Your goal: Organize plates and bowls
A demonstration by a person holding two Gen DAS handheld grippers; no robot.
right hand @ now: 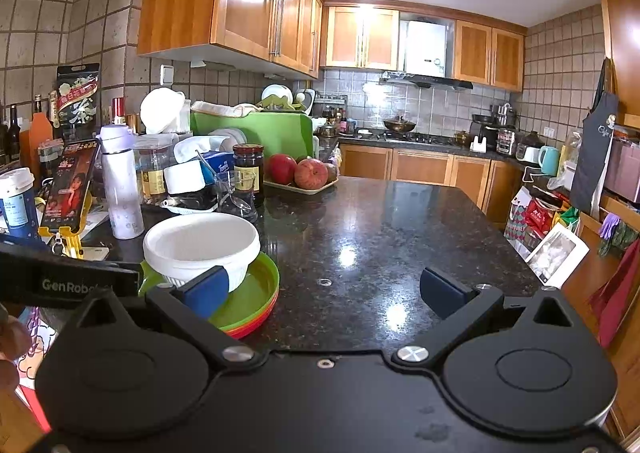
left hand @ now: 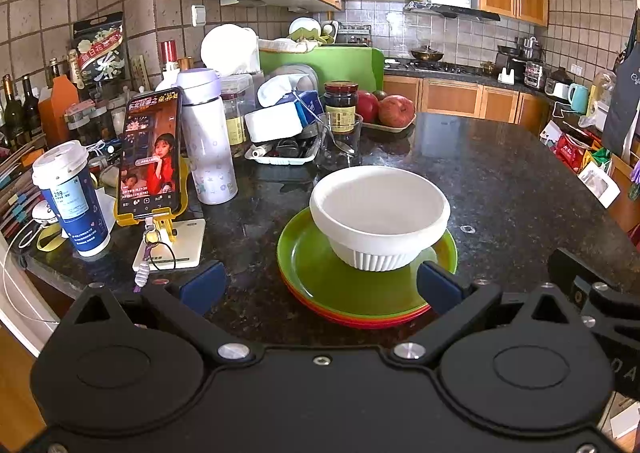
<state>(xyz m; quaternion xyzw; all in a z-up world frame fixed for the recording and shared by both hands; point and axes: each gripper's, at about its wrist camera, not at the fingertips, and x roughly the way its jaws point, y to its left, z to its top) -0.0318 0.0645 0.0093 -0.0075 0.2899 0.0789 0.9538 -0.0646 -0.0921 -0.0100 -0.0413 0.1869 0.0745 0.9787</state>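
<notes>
On the left of the dark stone surface stand a blue paper cup, a phone on a yellow stand and a lilac flask. Right of them the white bowl sits upright on the green plate, which tops a stack of orange and red plates. The left gripper hangs just before the stack, jaws spread, holding nothing. The right gripper is beside the stack over bare stone, jaws likewise spread.

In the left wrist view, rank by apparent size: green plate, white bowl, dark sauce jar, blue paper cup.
1. green plate
2. white bowl
3. blue paper cup
4. dark sauce jar
The jar stands farther back, so its last place is unsure.
</notes>
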